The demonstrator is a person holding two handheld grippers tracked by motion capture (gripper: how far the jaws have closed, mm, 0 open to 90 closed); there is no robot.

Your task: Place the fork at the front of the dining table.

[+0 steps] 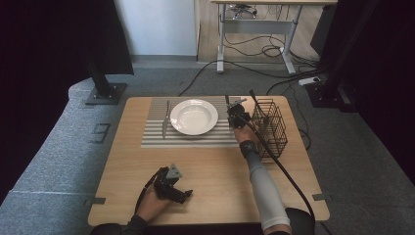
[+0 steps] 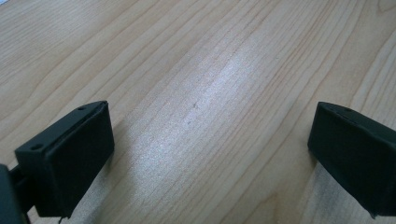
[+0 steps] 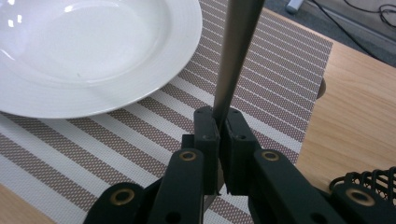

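My right gripper (image 1: 236,114) hovers over the right edge of the striped placemat (image 1: 195,139), just right of the white deep plate (image 1: 194,116). In the right gripper view its jaws (image 3: 219,122) are shut on a slim grey metal utensil handle (image 3: 236,51) that runs up out of the frame; the utensil's working end is hidden. The plate (image 3: 93,56) lies to the left on the placemat (image 3: 280,60). My left gripper (image 1: 182,195) rests low on the bare wood near the front edge, open, with only tabletop between its fingers (image 2: 70,154).
A table knife (image 1: 166,120) lies on the placemat left of the plate. A black wire basket (image 1: 271,127) stands at the table's right side, close to my right forearm; its rim (image 3: 369,179) is in the right gripper view.
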